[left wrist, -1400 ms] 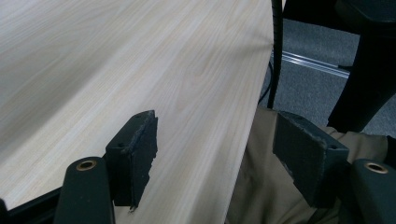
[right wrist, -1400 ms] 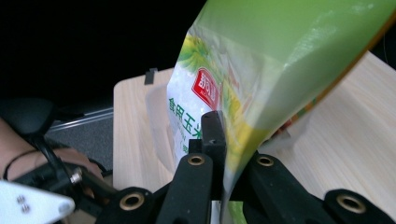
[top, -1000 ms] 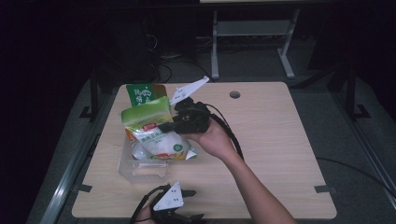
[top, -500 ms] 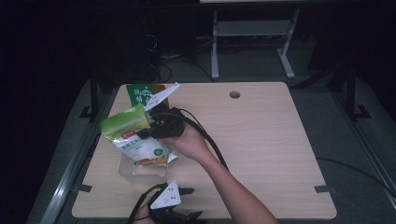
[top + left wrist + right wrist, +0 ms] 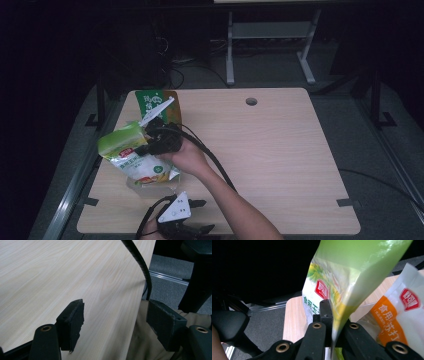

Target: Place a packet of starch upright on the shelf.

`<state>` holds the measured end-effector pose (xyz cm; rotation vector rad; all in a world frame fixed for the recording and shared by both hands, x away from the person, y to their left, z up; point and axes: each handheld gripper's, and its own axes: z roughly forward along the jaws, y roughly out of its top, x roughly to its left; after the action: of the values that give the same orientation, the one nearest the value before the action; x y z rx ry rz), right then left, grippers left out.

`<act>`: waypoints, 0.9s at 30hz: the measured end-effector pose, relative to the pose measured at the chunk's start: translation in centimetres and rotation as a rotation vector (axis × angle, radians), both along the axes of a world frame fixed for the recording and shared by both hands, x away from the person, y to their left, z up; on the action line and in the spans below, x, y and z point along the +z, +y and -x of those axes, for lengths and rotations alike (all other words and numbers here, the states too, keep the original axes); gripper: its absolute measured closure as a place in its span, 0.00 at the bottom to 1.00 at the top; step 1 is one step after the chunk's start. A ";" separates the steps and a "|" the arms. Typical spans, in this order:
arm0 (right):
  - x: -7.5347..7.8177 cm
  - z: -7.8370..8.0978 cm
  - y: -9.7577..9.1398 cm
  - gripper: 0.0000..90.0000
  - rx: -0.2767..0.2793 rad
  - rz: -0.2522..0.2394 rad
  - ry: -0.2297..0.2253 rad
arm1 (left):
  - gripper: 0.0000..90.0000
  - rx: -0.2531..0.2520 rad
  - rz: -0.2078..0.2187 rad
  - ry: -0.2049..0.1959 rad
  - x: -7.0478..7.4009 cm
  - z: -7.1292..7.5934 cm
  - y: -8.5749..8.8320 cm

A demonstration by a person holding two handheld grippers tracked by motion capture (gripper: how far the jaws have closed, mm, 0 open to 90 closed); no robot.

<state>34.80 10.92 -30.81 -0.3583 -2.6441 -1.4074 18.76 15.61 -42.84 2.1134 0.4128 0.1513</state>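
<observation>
The right tongs [image 5: 150,145] are clenched on an edge of a green-topped pouch [image 5: 125,152], which is held up over the left part of the counter [image 5: 280,150], above a clear plastic container [image 5: 137,186] and in front of a darker green bag [image 5: 150,102] standing at the far left edge. In the right gripper view the pouch's [image 5: 352,277] folded seam is seen pinched between the black pads, and a second packet with an orange label [image 5: 399,312] lies just beside it, apparently in the container.

The left tongs [image 5: 195,231] are released, nothing between the pads, and are rested at the near edge of the counter.

A slip is judged the main risk: only a thin margin of slick film is gripped, and the filled body of the pouch hangs below it (the weight pulls against the pinch). Were the pouch swung quickly, it could be dragged free and dropped beside the container or off the counter's left edge, which is close by. The standing bag could also be knocked over.
</observation>
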 end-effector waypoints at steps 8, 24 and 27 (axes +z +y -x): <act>-2.2 -0.1 1.2 1.00 0.017 0.041 0.031 | 0.33 0.003 -0.013 -0.004 -0.1 -0.1 0.1; -2.4 -0.1 -0.1 0.90 0.013 0.071 0.007 | 0.34 -0.001 -0.013 0.006 -0.1 -0.4 0.2; -2.5 0.0 -0.5 0.94 0.012 0.082 -0.001 | 0.34 0.003 -0.014 0.006 -0.1 -0.5 0.3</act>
<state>34.79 10.42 -33.29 -0.3500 -2.7064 -1.2984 19.27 15.88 -42.93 2.1272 0.4196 0.1503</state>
